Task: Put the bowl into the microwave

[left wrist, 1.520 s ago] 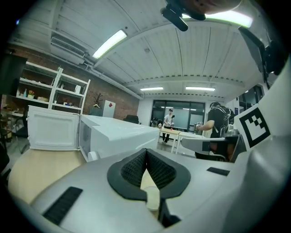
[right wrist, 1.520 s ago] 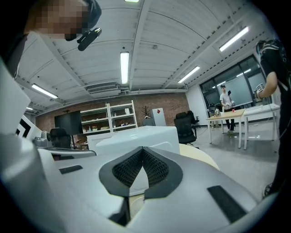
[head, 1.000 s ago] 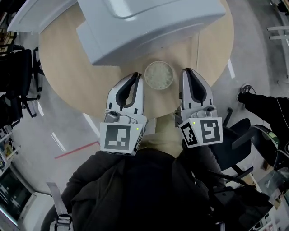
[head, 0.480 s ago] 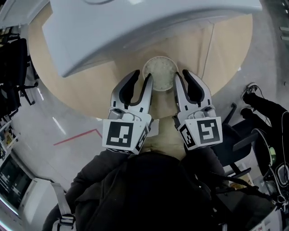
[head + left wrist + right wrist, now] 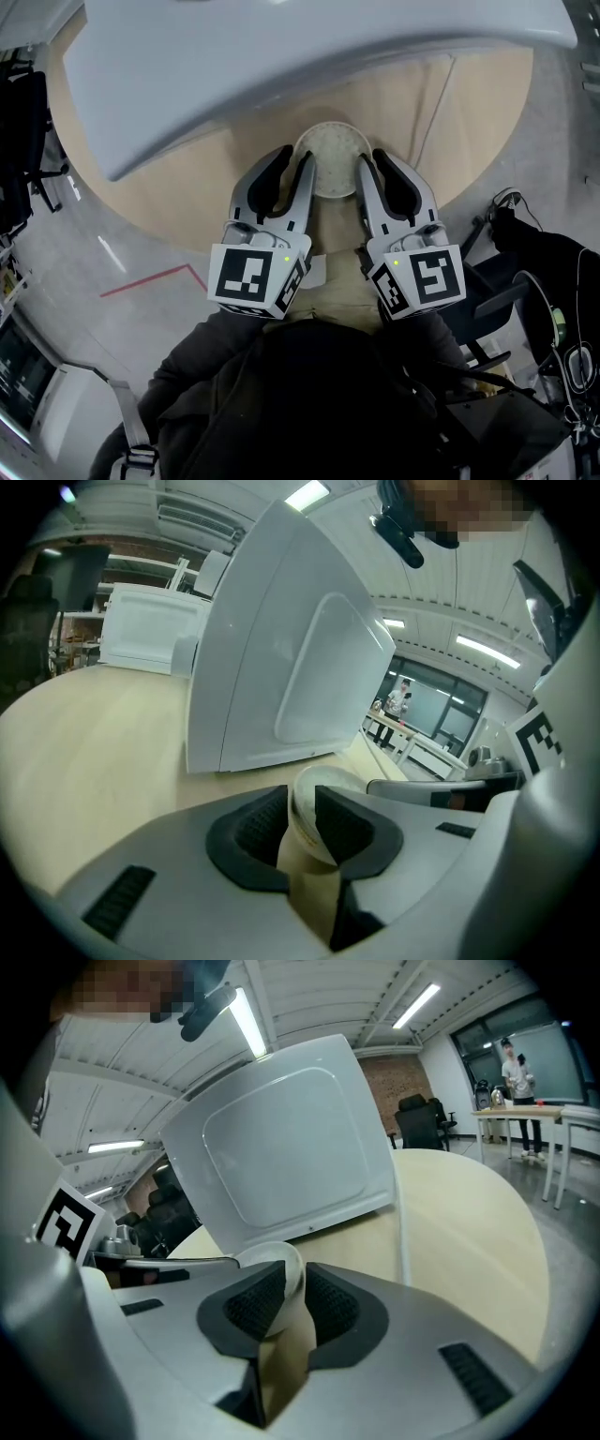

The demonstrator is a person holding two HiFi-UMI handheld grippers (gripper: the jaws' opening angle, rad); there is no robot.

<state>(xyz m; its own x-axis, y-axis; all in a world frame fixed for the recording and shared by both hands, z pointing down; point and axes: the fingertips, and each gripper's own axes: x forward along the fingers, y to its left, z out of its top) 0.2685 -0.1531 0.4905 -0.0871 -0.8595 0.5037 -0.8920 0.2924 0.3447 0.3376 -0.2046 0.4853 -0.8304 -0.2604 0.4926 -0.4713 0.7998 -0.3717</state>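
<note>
— Head view, nearest first: what is seen?
— A dark jacket [image 5: 309, 394] is seen lowest. Just beyond it, the left gripper [image 5: 294, 155] and the right gripper [image 5: 370, 157] are held side by side, both pointed over the near edge of the round table [image 5: 206, 202].
— How are the jaws set?
— Narrowly. In the left gripper view, the left rim of the bowl [image 5: 333, 161] is clasped between the two dark pads. In the right gripper view, the rim's right side is caught likewise. Those jaws have just been closing a little, with the rim between them.
— Where is the bowl placed?
— It is found close to the table's near edge, between the two grippers.
— And farther off?
— The white microwave [image 5: 281, 56] is set just behind the bowl, towards the table's middle. Well beyond the table, a person [image 5: 514, 1063] is made out beside a desk, seen in the right gripper view.
</note>
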